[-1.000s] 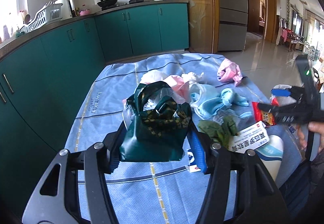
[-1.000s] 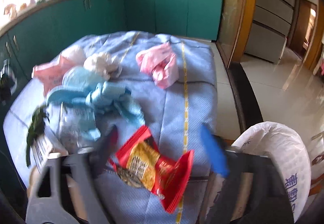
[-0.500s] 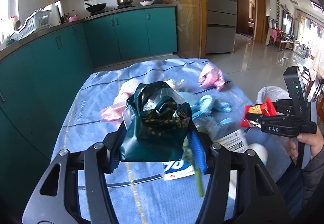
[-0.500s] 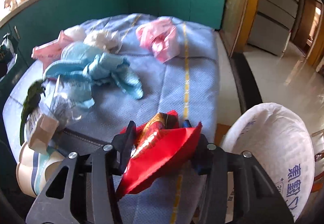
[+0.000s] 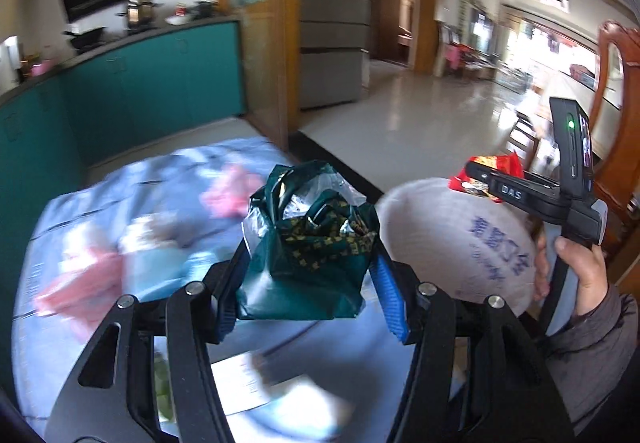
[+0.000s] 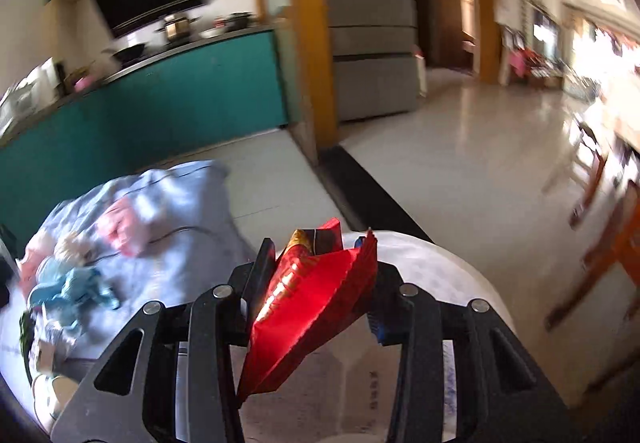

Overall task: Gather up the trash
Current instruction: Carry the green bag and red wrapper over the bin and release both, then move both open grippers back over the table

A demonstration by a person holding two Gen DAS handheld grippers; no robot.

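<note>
Kitchen backdrop, red wrapper between right gripper pads

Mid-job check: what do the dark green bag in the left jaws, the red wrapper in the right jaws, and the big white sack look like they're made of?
Dark green bag: thin glossy plastic film, judging by its crinkles and bright glints. Red snack wrapper: shiny foil-like plastic laminate, with sharp creases and mirror-like highlights. White sack: matte, with printed blue characters; probably woven plastic, but the weave is too blurred to confirm.

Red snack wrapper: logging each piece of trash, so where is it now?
The red snack wrapper is clamped in the right gripper, above the white sack, right of the blue-covered table.
</note>
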